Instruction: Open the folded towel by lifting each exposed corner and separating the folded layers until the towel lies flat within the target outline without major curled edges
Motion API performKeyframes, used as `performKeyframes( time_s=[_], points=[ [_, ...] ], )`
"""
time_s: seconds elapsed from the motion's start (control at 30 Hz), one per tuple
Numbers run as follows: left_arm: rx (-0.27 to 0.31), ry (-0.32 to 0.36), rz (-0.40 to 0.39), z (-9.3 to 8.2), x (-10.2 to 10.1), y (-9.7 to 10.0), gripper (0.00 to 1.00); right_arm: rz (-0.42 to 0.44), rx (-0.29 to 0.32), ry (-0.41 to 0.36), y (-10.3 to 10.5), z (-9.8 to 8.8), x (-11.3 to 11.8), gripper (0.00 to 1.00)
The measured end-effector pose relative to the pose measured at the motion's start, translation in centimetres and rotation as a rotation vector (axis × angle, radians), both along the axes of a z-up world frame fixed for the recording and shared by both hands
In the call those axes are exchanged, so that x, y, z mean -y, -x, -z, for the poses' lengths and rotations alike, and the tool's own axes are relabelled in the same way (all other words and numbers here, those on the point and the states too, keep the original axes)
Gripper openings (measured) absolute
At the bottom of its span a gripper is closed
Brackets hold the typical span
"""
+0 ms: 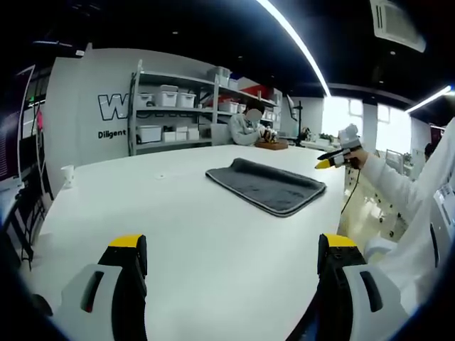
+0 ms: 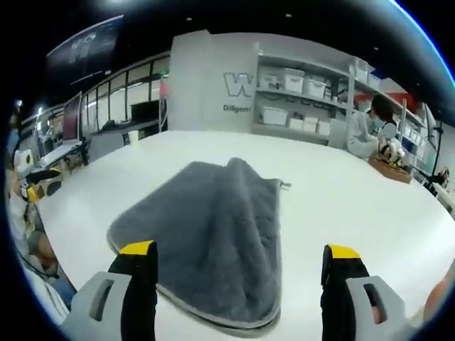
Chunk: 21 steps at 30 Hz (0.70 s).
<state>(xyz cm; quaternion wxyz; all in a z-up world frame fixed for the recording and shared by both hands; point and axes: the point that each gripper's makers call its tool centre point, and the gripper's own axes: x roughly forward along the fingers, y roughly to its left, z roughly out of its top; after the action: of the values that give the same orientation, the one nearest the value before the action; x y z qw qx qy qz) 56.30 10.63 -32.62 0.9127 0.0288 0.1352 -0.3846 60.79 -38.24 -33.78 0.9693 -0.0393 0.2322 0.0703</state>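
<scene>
A dark grey folded towel (image 1: 266,185) lies on the white table (image 1: 178,220), right of centre and some way beyond my left gripper (image 1: 233,259), which stands open over bare tabletop. In the left gripper view the right gripper (image 1: 334,159) hangs in the air past the towel's right end, held by a white-sleeved hand. In the right gripper view the towel (image 2: 210,231) spreads out directly ahead, with a raised fold along its middle. My right gripper (image 2: 238,266) is open just above the towel's near edge, nothing between its jaws.
A white cup (image 1: 68,175) stands at the table's far left edge. A seated person (image 1: 245,129) works at the far side beside a brown object (image 1: 273,144). Shelves with white bins (image 1: 170,114) line the back wall. The table edge (image 1: 341,206) runs close to the towel's right.
</scene>
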Motion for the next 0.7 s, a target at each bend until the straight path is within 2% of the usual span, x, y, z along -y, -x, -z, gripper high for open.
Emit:
performKeyframes(
  time_s=[0.17,0.4,0.7],
  points=[
    [0.003,0.000,0.006,-0.1,0.1,0.1,0.99,0.037,-0.045,0.015,-2.1,0.9,1.8,0.95],
    [0.007,0.005,-0.004,-0.3,-0.2,0.1,0.99,0.032,-0.107,0.029,-4.9,2.4,2.4,0.93],
    [0.018,0.013,-0.010,-0.7,-0.6,0.2,0.99,0.053,-0.107,0.026,-9.0,1.9,2.8,0.85]
  ],
)
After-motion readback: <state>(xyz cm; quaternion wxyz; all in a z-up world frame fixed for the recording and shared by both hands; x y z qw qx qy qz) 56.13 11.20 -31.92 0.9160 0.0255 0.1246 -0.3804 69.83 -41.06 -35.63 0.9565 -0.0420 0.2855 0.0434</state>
